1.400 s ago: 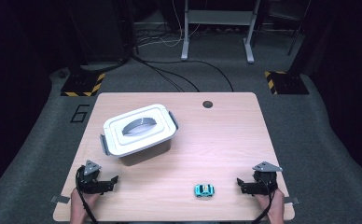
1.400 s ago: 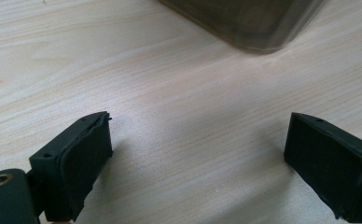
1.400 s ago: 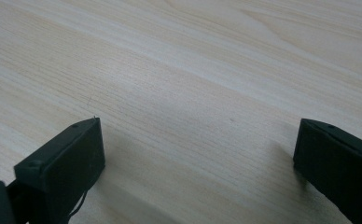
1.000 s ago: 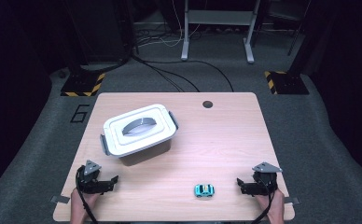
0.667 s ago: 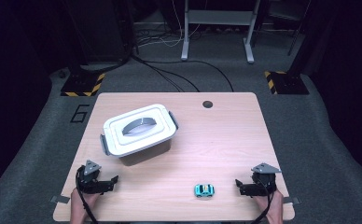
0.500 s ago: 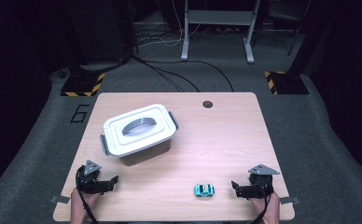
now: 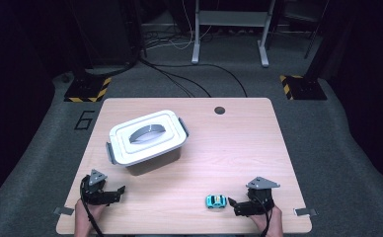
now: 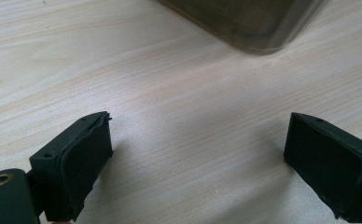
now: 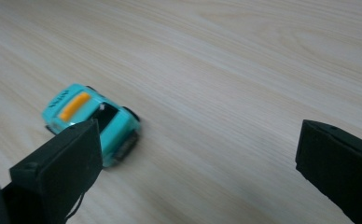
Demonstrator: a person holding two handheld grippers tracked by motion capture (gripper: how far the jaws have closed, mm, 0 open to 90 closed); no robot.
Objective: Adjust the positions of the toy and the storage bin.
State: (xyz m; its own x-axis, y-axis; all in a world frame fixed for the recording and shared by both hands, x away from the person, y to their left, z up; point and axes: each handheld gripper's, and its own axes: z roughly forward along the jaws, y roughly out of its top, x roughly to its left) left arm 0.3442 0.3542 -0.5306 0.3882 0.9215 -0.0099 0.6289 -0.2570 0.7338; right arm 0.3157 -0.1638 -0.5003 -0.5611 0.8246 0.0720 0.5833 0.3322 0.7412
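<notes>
A small turquoise toy car [image 7: 216, 201] with an orange roof stripe sits on the wooden table [image 7: 239, 148] near its front edge. My right gripper [image 7: 232, 206] stands open just to the right of the car. In the right gripper view the car [image 9: 93, 120] lies ahead of the left jaw, partly hidden by it, with bare wood between the jaws. My left gripper [image 7: 120, 193] rests open at the front left, nothing between its jaws [image 8: 198, 158]. A closed white box [image 7: 147, 140] with a grey handle and side latches stands at the left middle.
A round cable hole [image 7: 220, 110] lies near the table's far edge. The dark lower corner of the box [image 8: 249, 23] shows ahead of the left gripper. Grey carpet, cables and stand feet with yellow-black stripes [image 7: 87, 90] surround the table.
My right gripper has moved left along the front edge toward the toy car. The left gripper, the box and the car have stayed put.
</notes>
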